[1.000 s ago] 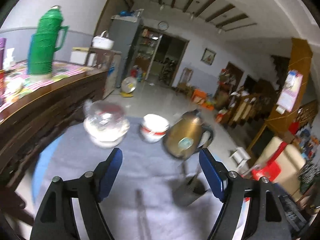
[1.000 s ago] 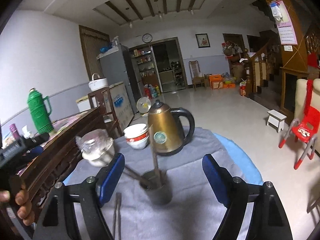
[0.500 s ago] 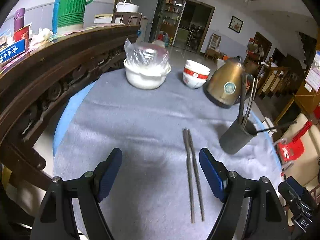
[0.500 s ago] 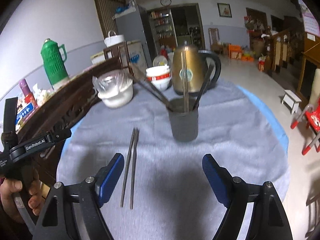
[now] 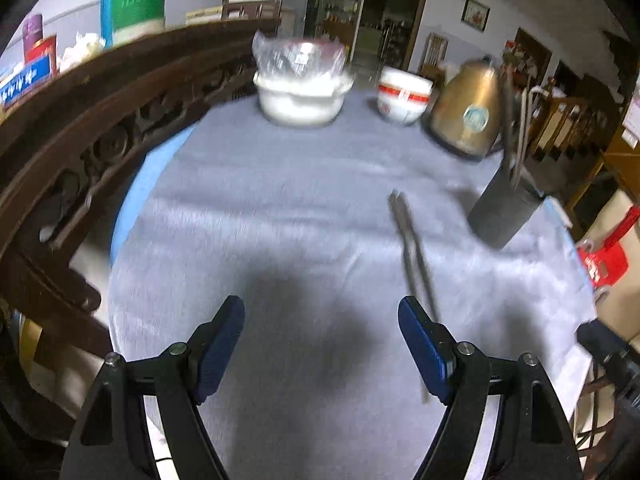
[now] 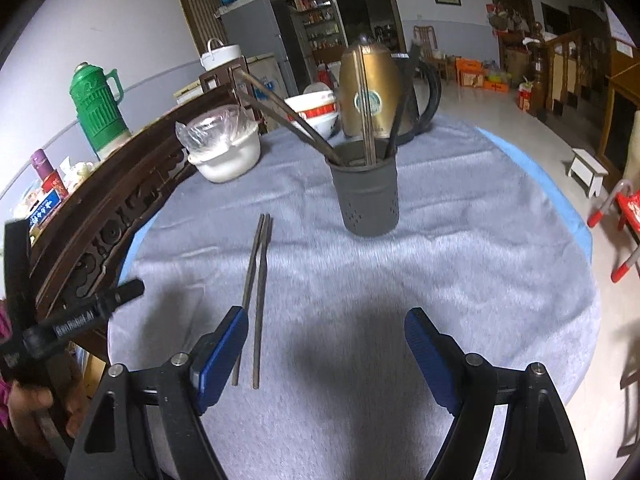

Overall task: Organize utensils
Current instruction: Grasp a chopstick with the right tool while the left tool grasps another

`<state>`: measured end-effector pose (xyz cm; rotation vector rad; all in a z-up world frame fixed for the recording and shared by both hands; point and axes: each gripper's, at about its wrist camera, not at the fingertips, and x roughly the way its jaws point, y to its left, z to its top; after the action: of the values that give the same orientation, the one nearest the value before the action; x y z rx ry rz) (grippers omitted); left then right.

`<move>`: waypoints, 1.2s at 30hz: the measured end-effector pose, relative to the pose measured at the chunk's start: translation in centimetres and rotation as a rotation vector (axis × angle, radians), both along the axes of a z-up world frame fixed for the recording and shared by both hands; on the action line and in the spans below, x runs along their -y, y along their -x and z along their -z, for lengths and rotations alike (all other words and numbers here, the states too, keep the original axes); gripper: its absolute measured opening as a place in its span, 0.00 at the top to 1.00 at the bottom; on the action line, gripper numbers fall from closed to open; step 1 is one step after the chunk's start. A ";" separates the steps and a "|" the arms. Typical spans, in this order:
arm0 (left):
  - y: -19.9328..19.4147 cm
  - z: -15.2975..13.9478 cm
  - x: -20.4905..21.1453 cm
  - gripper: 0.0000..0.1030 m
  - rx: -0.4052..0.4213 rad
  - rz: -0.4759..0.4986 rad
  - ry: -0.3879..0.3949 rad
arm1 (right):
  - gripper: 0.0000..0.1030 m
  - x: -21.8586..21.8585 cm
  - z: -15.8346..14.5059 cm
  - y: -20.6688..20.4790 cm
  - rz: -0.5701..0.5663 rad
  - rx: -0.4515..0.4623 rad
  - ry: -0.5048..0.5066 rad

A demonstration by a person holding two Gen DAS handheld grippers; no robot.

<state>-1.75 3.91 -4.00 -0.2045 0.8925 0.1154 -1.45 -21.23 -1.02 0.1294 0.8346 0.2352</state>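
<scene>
A pair of dark chopsticks (image 6: 256, 280) lies flat on the grey cloth, side by side; in the left wrist view the chopsticks (image 5: 412, 248) run past my right finger. A dark grey utensil holder (image 6: 366, 188) stands behind them with several sticks leaning in it; the same holder (image 5: 502, 210) shows at the right of the left wrist view. My left gripper (image 5: 322, 320) hangs open over bare cloth, nothing between its blue pads. My right gripper (image 6: 326, 332) is open too, its left finger just beside the chopsticks' near ends.
At the table's far side stand a white bowl covered in plastic wrap (image 6: 224, 148), a red-banded bowl (image 6: 316, 114) and a brass kettle (image 6: 374, 88). A carved wooden sideboard (image 6: 100, 216) borders the left edge, bearing a green thermos (image 6: 96, 108). The table (image 6: 500, 240) drops off at right.
Both grippers have sunk and tipped downward toward the table. The view went from the room and ceiling to the cloth, and the chopsticks and holder now sit closer. The jaws kept their width.
</scene>
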 end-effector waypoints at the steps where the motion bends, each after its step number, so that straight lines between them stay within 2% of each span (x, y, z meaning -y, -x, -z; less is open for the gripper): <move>1: 0.1 0.6 -0.1 0.23 -0.017 -0.004 0.000 | 0.19 -0.1 0.5 -0.1 -0.005 -0.015 0.000; 4: 0.4 2.1 -0.5 0.23 -0.055 -0.020 -0.004 | 0.19 -0.7 1.7 -0.6 -0.029 -0.053 0.009; 13: 0.5 3.4 -1.2 0.23 -0.087 -0.046 -0.013 | 0.21 -4.0 4.6 -2.9 -0.124 -0.139 0.049; 15: 0.4 3.6 -1.2 0.23 -0.093 -0.044 -0.013 | 0.27 -5.0 4.8 -3.4 -0.151 -0.146 0.053; 17: 0.3 3.9 -1.3 0.23 -0.101 -0.045 -0.011 | 0.44 -6.0 5.3 -4.2 -0.173 -0.169 0.052; 25: 0.1 4.6 -2.4 0.23 -0.118 -0.068 0.009 | 0.61 -9.0 7.1 -7.8 -0.213 -0.227 0.039; 27: 0.1 4.8 -2.5 0.23 -0.123 -0.072 0.012 | 0.62 -9.8 8.0 -8.4 -0.227 -0.256 0.046; 30: 0.0 4.9 -2.7 0.23 -0.127 -0.077 0.016 | 0.82 -10.0 8.6 -8.3 -0.210 -0.268 0.068; 31: -0.1 4.9 -2.7 0.23 -0.127 -0.078 0.017 | 0.93 -9.8 8.6 -8.3 -0.204 -0.273 0.057; 36: -1.0 4.7 -0.8 0.23 -0.127 -0.038 0.020 | 0.94 -6.9 8.7 -7.2 -0.131 -0.276 0.024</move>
<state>-0.72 4.74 -8.72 -0.2346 1.0170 0.1563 5.76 -14.34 -9.74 0.0856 1.1219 0.3355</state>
